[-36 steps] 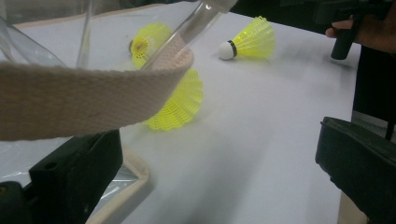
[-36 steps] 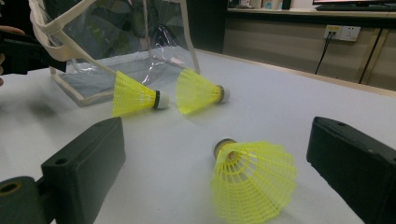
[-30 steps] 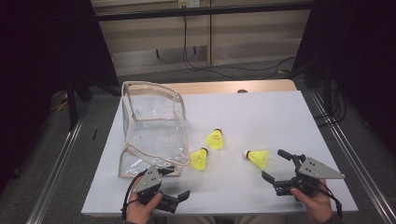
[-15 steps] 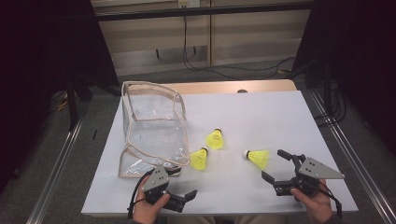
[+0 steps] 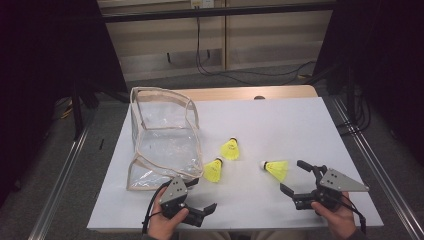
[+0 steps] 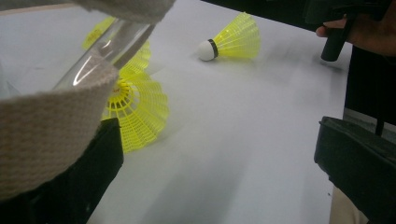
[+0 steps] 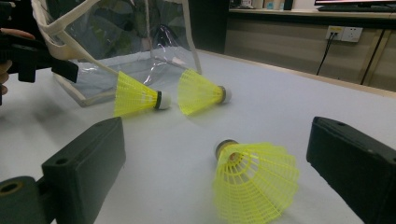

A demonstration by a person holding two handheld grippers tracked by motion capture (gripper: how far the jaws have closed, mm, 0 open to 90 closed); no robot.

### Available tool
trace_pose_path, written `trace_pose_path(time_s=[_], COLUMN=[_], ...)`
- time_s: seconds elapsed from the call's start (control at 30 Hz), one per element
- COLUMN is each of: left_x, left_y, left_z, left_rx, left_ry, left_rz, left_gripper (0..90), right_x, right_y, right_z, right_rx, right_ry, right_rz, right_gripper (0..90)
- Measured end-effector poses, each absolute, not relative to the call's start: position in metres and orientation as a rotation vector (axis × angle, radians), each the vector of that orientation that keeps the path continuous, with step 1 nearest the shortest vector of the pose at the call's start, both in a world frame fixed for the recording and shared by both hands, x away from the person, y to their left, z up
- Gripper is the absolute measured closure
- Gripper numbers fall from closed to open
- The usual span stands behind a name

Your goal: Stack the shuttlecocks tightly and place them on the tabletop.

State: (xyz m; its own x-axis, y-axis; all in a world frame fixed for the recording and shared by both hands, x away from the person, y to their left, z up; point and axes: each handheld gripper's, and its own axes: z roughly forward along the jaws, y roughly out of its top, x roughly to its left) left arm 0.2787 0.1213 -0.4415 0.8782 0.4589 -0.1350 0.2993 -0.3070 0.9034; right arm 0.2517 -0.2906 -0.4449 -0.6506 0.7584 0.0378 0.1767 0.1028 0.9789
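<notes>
Three yellow shuttlecocks lie on the white table (image 5: 300, 125). One (image 5: 230, 149) is at the centre, one (image 5: 214, 170) by the bag's front corner, one (image 5: 276, 169) to the right. A clear bag with beige trim (image 5: 162, 137) stands at the left. My left gripper (image 5: 201, 196) is open at the front edge, its far jaw beside the bag's trim (image 6: 42, 135) and close to the near shuttlecock (image 6: 135, 107). My right gripper (image 5: 294, 177) is open just behind the right shuttlecock (image 7: 254, 182), whose skirt faces its jaws.
The table's front edge runs right under both hands. Metal rails (image 5: 60, 190) flank the table on the floor. Cables (image 5: 235, 70) lie behind it. The right half of the table is bare white surface.
My left gripper has slid a little to the right, toward the bag's front corner and the near shuttlecock. The right gripper and the shuttlecocks have stayed put.
</notes>
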Motion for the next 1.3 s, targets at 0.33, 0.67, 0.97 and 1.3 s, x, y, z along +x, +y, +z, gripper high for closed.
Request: trace_pose_path(time_s=[0.33, 0.67, 0.97, 1.3], left_x=[0.281, 0.281, 0.281, 0.281], left_y=[0.115, 0.105, 0.104, 0.094], left_z=[-0.443, -0.444, -0.445, -0.445], left_rx=[1.921, 1.928, 1.947, 1.94], left_ry=[0.566, 0.584, 0.572, 0.572], left_rz=[0.165, 0.169, 0.157, 0.114], left_gripper=[1.3, 1.8, 2.2, 2.4], right_x=[0.251, 0.251, 0.252, 0.252], right_y=[-0.29, -0.29, -0.29, -0.29], right_z=[-0.445, -0.445, -0.445, -0.445], right_rx=[0.905, 0.907, 0.902, 0.899], right_ry=[1.906, 1.904, 1.902, 1.903], right_rz=[1.577, 1.579, 1.579, 1.58], right_gripper=[4.1, 4.1, 4.1, 4.1])
